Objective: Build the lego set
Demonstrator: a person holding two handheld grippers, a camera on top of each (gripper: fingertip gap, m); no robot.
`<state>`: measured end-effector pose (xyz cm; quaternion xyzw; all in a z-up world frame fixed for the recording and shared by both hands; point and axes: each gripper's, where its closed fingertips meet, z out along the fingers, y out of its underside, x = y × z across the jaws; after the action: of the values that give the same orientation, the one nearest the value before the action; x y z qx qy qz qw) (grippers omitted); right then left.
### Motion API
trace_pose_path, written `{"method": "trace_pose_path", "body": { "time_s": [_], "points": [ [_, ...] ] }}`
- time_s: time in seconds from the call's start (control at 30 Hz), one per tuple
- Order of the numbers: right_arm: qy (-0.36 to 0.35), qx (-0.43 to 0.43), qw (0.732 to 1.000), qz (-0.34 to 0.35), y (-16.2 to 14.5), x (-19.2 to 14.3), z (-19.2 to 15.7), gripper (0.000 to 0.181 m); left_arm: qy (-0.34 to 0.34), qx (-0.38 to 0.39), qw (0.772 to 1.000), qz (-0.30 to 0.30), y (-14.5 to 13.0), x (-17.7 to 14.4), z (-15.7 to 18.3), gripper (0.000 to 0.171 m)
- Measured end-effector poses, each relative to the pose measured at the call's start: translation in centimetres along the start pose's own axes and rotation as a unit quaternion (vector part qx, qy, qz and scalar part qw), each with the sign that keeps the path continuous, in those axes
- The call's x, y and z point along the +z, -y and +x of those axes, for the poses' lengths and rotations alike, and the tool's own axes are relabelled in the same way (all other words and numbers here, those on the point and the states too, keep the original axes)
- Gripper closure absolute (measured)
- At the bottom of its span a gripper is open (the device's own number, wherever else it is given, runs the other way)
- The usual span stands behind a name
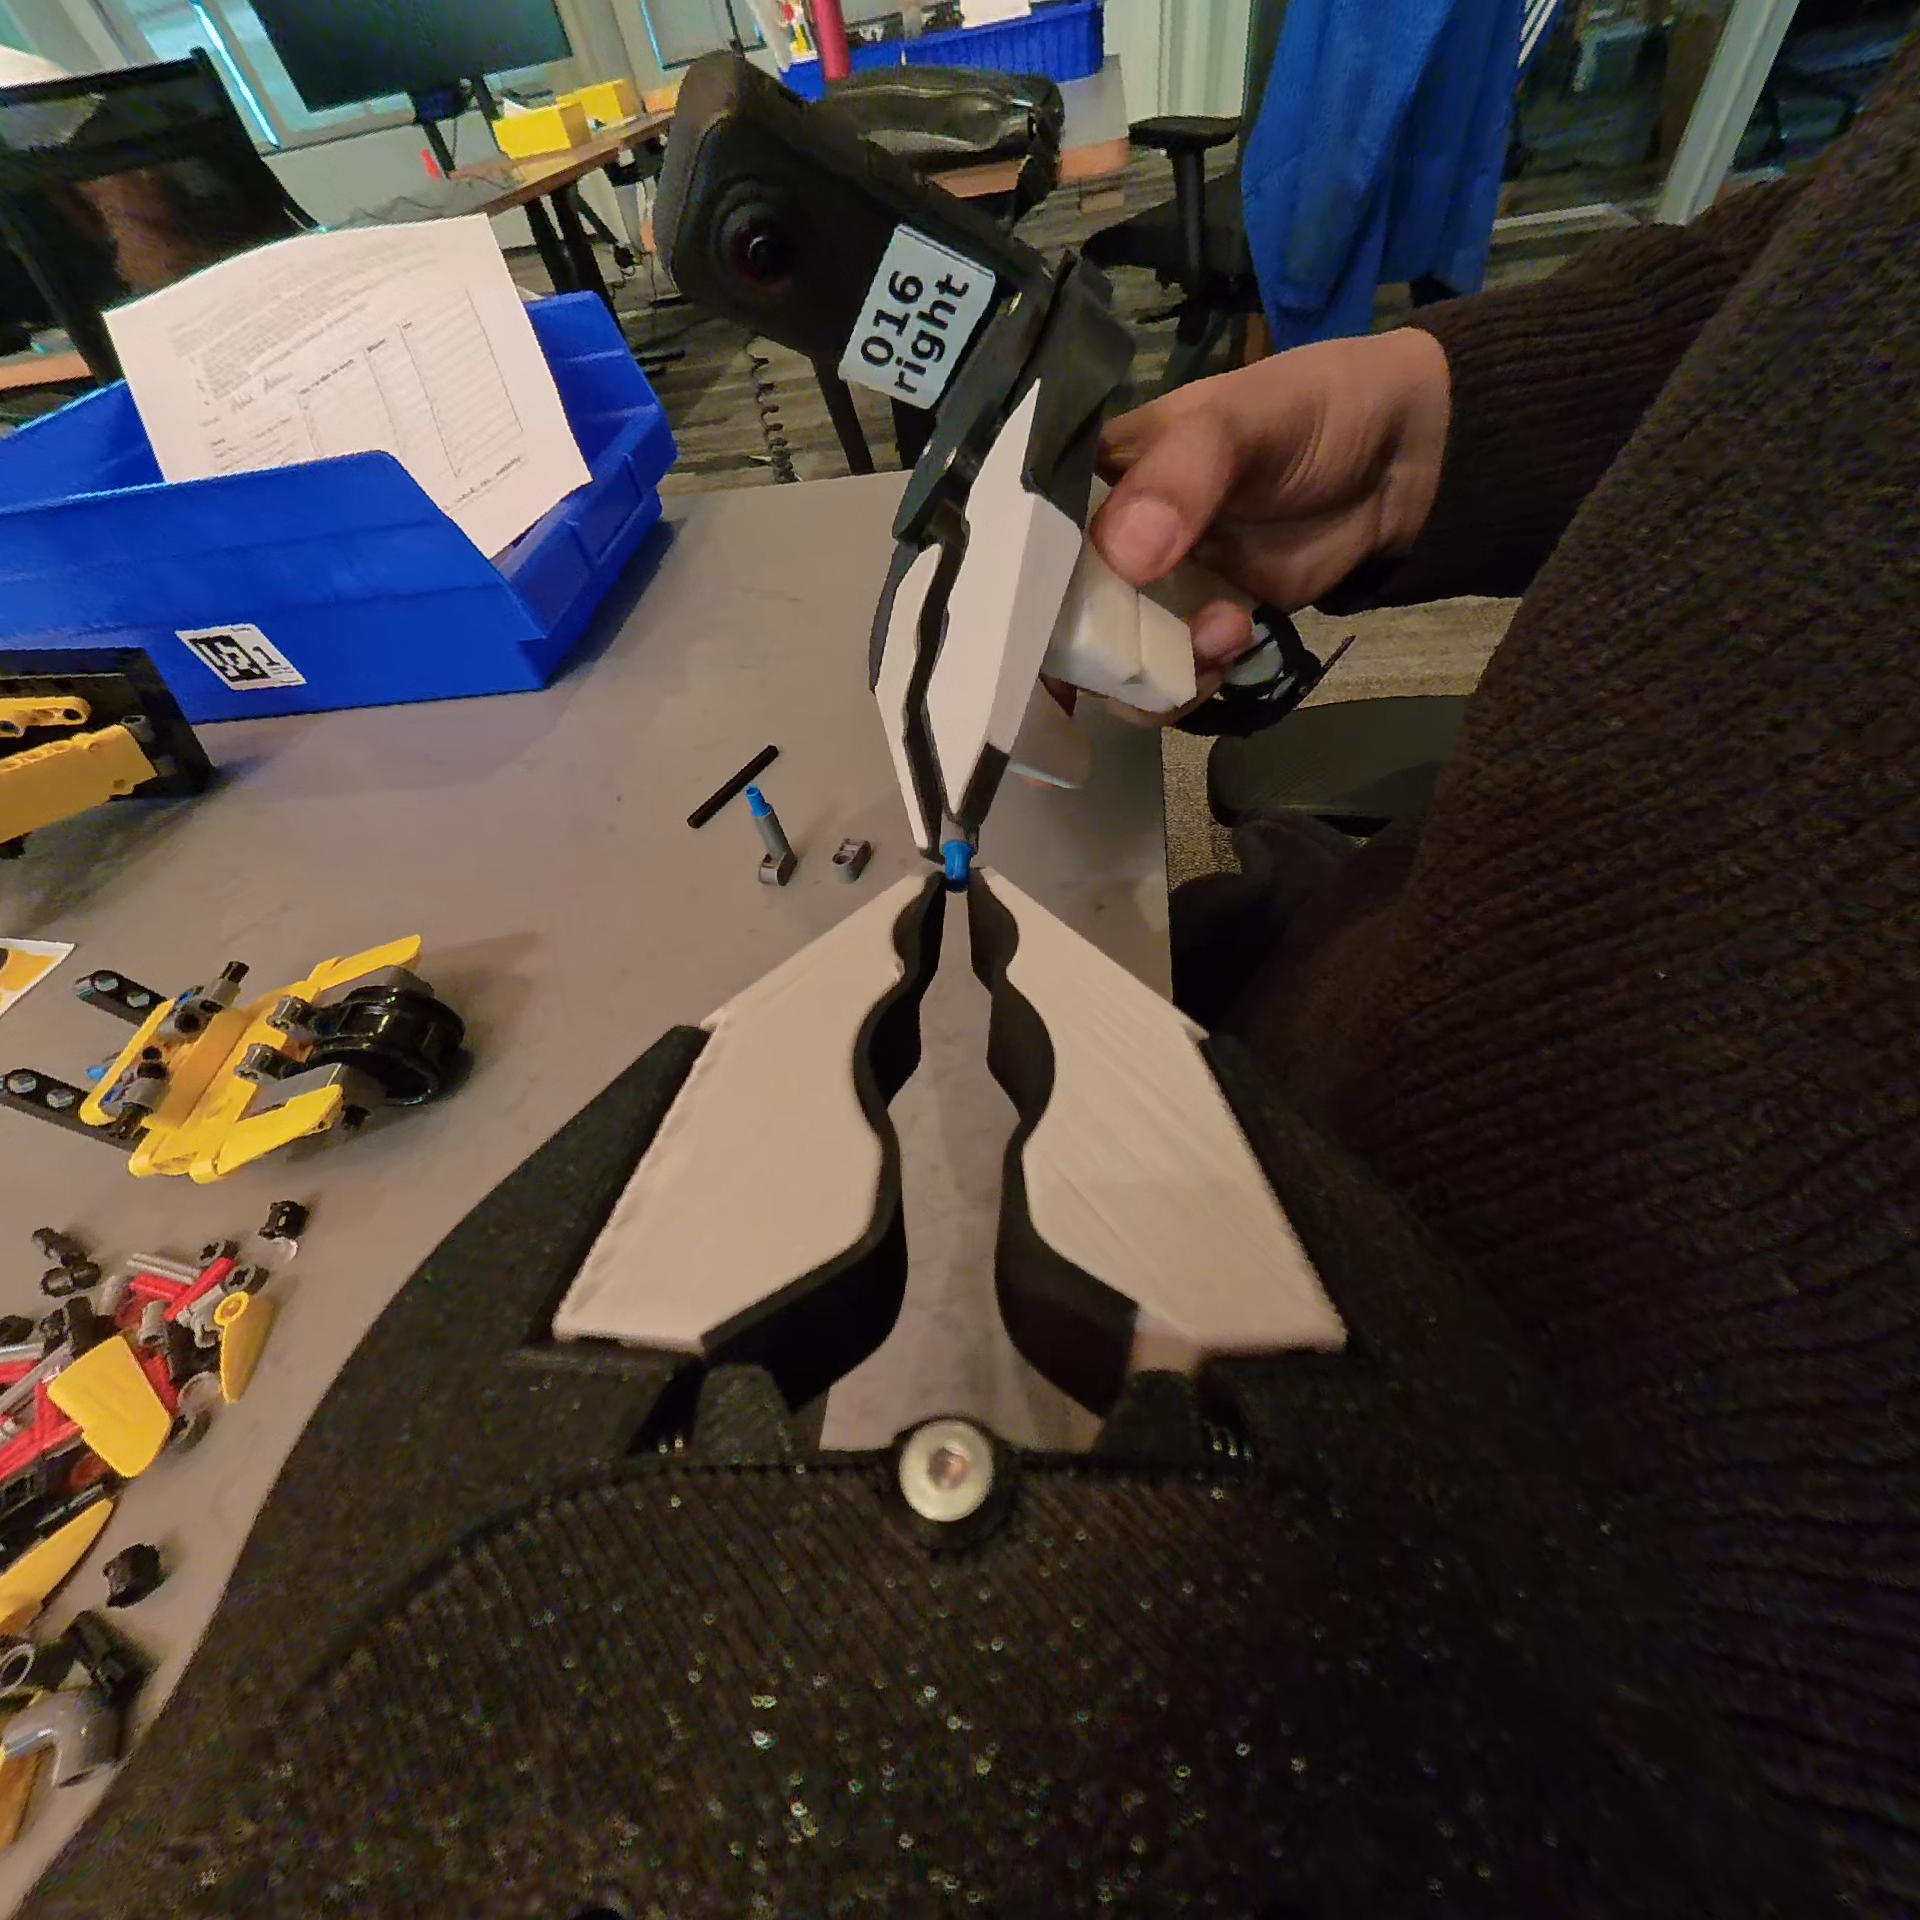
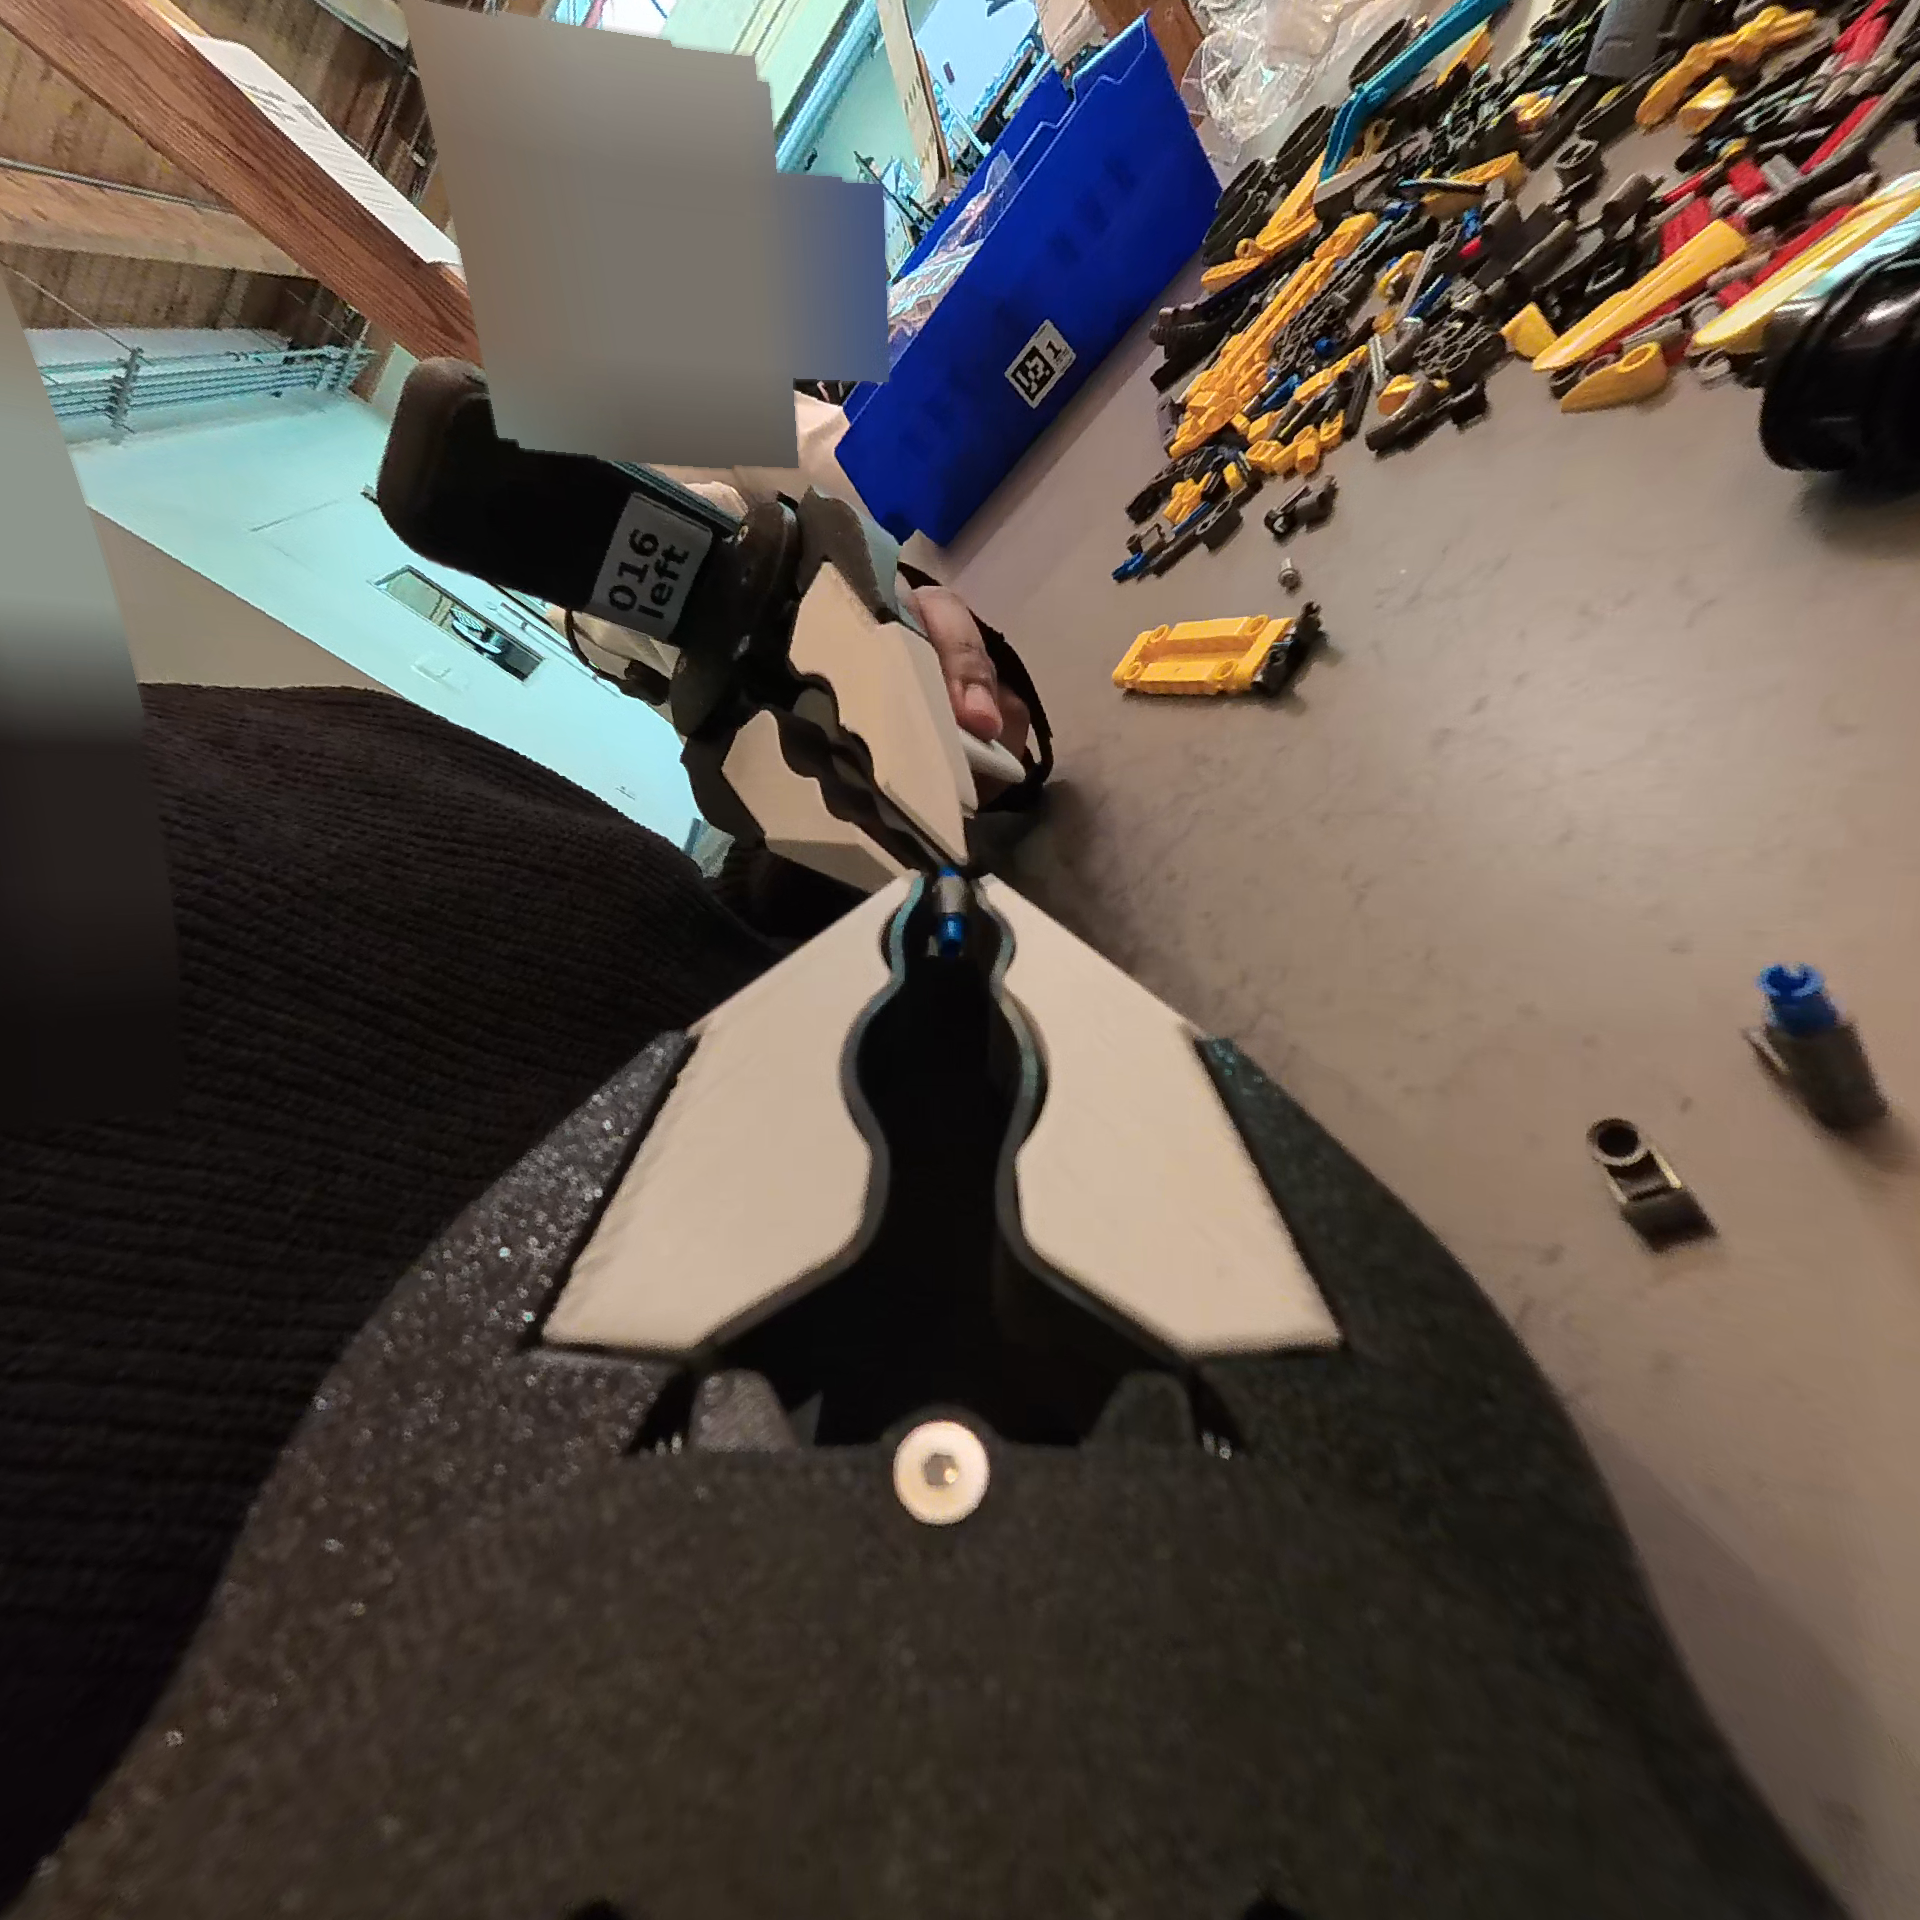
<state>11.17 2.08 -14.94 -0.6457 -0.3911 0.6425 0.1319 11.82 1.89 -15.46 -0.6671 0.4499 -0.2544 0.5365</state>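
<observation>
The left gripper [image 1: 954, 883] and the right gripper [image 2: 943, 891] meet tip to tip above the near edge of the grey table [image 1: 540, 831], and both are clenched on the same small blue pin [image 1: 955, 858], which also has a grey section. In the left wrist view the pin sits right at the closed tips, with the right gripper coming down onto it from above, held by a hand [image 1: 1262, 499] in a dark knitted sleeve [image 1: 1662, 727]. In the right wrist view the pin lies a little way in between the right gripper's fingers [image 2: 748, 1164], its grey end touching the tips of the left gripper just beyond. Just beyond and left of the left gripper's tips lie a small grey connector [image 1: 850, 858], a grey piece with a blue pin in it [image 1: 769, 840] and a thin black axle [image 1: 732, 787], all near one another on the table. Farther left of that gripper stand a yellow and black partly built model [image 1: 260, 1060] and a loose heap of red, yellow and black parts [image 1: 114, 1351]. Well beyond, to the left, a blue bin [image 1: 312, 582] holds a sheet of paper [image 1: 343, 353].
</observation>
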Motion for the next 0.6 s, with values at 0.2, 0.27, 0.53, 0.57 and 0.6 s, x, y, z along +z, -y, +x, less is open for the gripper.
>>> {"method": "trace_pose_path", "body": {
  "time_s": [0.2, 0.27, 0.53, 0.57, 0.6],
  "points": [
    [-0.004, -0.006, 1.000, -0.002, 0.0, 0.0, -0.1, 0.175, 0.001, 0.000, 1.000, 0.002, 0.1, 0.0, 0.0, 0.171],
    [-0.012, -0.015, 1.000, 0.000, 0.2, -0.1, -0.1, 0.175, 0.005, 0.000, 1.000, 0.006, 0.2, 0.0, -0.1, 0.170],
    [-0.197, -0.118, 0.972, -0.057, 1.6, -3.6, 3.3, 0.176, 0.036, -0.103, 0.990, 0.091, 2.1, -1.4, -2.7, 0.135],
    [-0.244, -0.140, 0.955, -0.088, 1.5, -4.6, 4.4, 0.175, 0.027, -0.128, 0.985, 0.116, 2.7, -1.7, -3.0, 0.135],
    [-0.289, -0.160, 0.936, -0.125, 1.4, -5.5, 5.4, 0.175, 0.017, -0.150, 0.979, 0.138, 3.2, -2.0, -3.2, 0.135]
  ]
}}
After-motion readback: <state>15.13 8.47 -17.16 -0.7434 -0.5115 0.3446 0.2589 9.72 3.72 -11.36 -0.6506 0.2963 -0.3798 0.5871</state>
